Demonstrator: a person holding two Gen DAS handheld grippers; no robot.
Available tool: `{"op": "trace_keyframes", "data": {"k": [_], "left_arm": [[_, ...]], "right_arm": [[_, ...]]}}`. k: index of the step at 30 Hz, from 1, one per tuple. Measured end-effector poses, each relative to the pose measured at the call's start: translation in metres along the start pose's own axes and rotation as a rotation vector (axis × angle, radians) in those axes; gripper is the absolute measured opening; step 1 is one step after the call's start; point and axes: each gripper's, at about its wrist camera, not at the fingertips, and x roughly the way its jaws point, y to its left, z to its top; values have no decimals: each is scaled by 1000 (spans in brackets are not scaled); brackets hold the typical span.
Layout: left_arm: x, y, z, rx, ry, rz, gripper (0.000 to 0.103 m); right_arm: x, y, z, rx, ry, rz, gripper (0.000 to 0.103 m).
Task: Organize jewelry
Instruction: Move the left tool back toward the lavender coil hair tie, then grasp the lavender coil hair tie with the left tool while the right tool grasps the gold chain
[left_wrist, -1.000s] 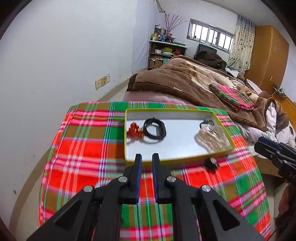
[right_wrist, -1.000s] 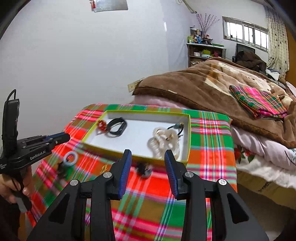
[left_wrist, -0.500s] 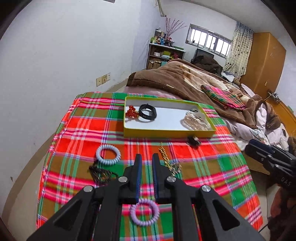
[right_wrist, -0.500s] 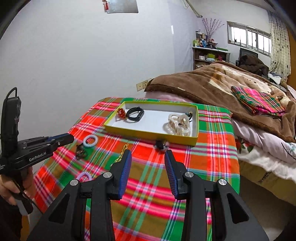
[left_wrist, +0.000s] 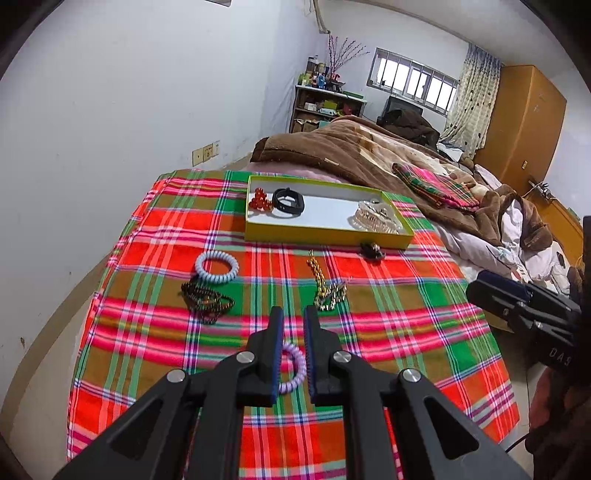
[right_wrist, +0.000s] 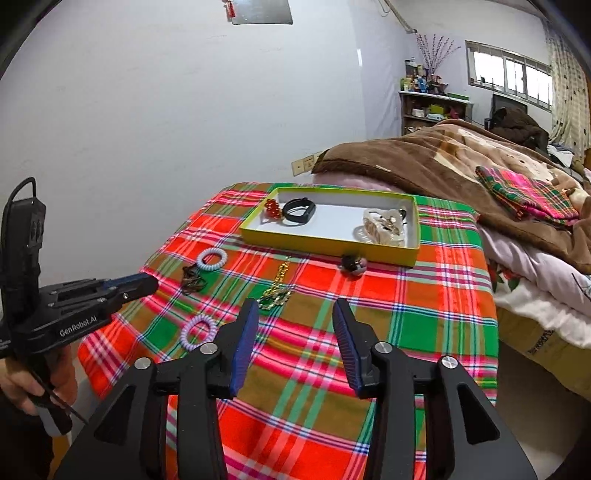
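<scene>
White walls close off the left of a bedroom where a plaid cloth (left_wrist: 155, 229) covers a table at the foot of a bed with a brown blanket (left_wrist: 354, 155). Furthest left on the cloth lie a pale blue coil hair tie (left_wrist: 217, 266) and, just in front of it, a dark bead bracelet (left_wrist: 207, 300). Nearer the camera, a purple coil hair tie (left_wrist: 293, 369) lies on the cloth and shows in the gap of the left gripper (left_wrist: 292, 325), whose fingers stand close together with only a narrow slot between them, holding nothing. Right of centre, a gold chain (left_wrist: 323, 284) stretches toward a yellow-rimmed tray (left_wrist: 325, 236). Inside the tray, red beads (left_wrist: 260, 201) and a black band (left_wrist: 288, 202) sit at the left end, touching, and a cream hair clip (left_wrist: 376, 219) sits at the right end. A small dark ornament (left_wrist: 371, 251) lies on the cloth just outside the tray's front wall. The right gripper (right_wrist: 295, 325) hovers above the cloth, fingers wide apart and empty.
</scene>
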Motion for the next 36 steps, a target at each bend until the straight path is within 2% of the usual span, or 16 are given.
{"op": "trace_keyframes", "data": {"k": [6, 10, 16, 20, 36], "left_arm": [[0, 7, -13, -19, 18, 8, 13], [0, 15, -19, -33, 22, 9, 25], [1, 28, -26, -56, 29, 12, 27], [9, 36, -30, -64, 51, 15, 33], [64, 37, -41, -62, 162, -29, 35]], "right_arm": [[6, 5, -4, -10, 26, 46, 47], [16, 9, -8, -10, 55, 78, 52], [34, 9, -12, 8, 84, 73, 52], [48, 5, -10, 42, 104, 80, 52], [112, -2, 5, 100, 180, 86, 52]]}}
